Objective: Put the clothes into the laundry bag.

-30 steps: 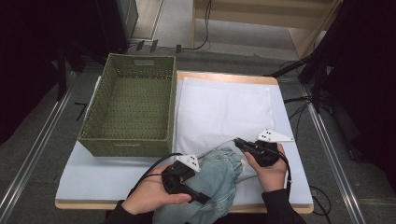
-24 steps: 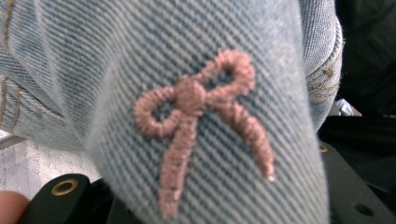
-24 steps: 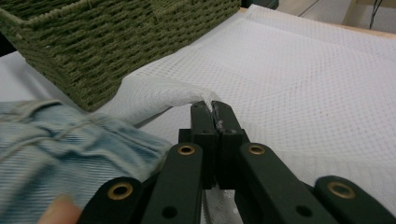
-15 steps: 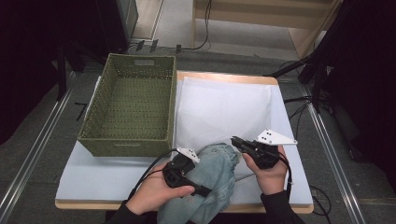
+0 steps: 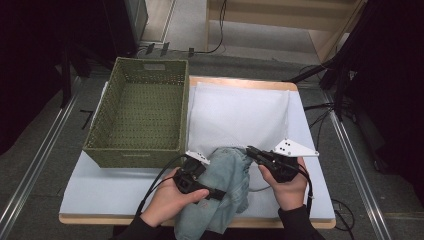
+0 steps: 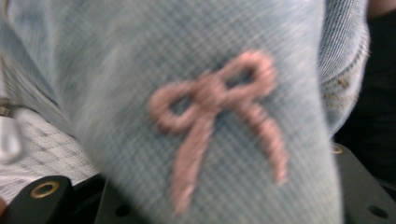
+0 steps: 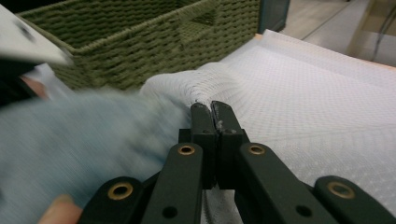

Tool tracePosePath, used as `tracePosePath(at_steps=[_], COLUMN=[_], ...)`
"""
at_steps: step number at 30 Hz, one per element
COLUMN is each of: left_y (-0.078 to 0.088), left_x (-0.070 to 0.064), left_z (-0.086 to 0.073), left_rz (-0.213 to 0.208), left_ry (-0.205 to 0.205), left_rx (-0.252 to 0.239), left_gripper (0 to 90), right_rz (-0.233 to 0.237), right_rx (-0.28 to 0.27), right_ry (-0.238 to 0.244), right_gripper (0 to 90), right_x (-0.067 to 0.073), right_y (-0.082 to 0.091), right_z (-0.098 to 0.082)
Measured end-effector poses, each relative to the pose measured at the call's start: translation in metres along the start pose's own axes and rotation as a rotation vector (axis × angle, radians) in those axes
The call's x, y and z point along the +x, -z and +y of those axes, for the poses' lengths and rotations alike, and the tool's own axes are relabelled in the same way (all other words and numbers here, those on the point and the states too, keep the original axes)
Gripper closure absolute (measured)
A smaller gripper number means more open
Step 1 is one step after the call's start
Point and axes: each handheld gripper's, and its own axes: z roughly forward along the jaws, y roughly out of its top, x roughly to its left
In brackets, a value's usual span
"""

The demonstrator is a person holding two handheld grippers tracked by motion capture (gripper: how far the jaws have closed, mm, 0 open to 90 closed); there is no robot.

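A light blue denim garment (image 5: 227, 185) with a pink embroidered bow (image 6: 219, 116) lies at the table's near edge and hangs over it. My left gripper (image 5: 217, 193) lies across the garment's left side and is shut on the denim, which covers its jaws in the left gripper view. My right gripper (image 5: 250, 150) sits at the garment's upper right corner, jaws shut. Its tips (image 7: 210, 109) meet a raised fold of the white cloth (image 7: 299, 93), which looks pinched between them. The blurred denim (image 7: 84, 149) lies just left of those jaws.
An empty green wicker basket (image 5: 142, 117) stands on the table's left half, close beside the white cloth (image 5: 240, 110). The table's near edge (image 5: 100, 220) runs just under the person's hands. Cables trail on the floor at the right.
The denim garment has come further up onto the table and spread wider. My left gripper has shifted slightly up and left with it. The right gripper has hardly moved.
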Motion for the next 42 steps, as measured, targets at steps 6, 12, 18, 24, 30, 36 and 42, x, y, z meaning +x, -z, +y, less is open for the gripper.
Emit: tracePosePath(at_steps=[6, 12, 18, 24, 30, 36, 42], left_y=[-0.008, 0.001, -0.011, -0.02, -0.001, -0.01, 0.005], left_x=[-0.006, -0.012, -0.005, 0.002, -0.006, -0.003, -0.013], left_z=[0.005, 0.018, 0.026, 0.02, 0.015, 0.014, 0.026], left_rz=[0.019, 0.095, 0.117, 0.151, 0.147, 0.128, 0.092], left_ry=[-0.017, 0.017, 0.035, -0.015, -0.047, -0.011, 0.045], left_rx=[0.019, -0.057, -0.089, -0.095, -0.131, -0.103, -0.262], left_gripper=[55.1, 56.3, 52.5, 26.1, 33.6, 64.5, 77.1], right_rz=[0.015, 0.025, 0.022, 0.011, 0.001, 0.017, 0.043], right_rx=[-0.009, -0.025, -0.029, 0.006, -0.001, 0.01, -0.006], right_ry=[0.023, 0.035, 0.04, 0.018, 0.002, 0.012, 0.034], right_gripper=[90.0, 90.0, 90.0, 90.0, 90.0, 90.0, 90.0], right_x=[0.006, 0.011, 0.012, 0.004, -0.002, 0.004, 0.012], right_y=[0.002, 0.005, 0.006, 0.0, 0.002, -0.002, -0.001], right_z=[0.004, 0.008, 0.009, 0.0, -0.001, -0.001, 0.004])
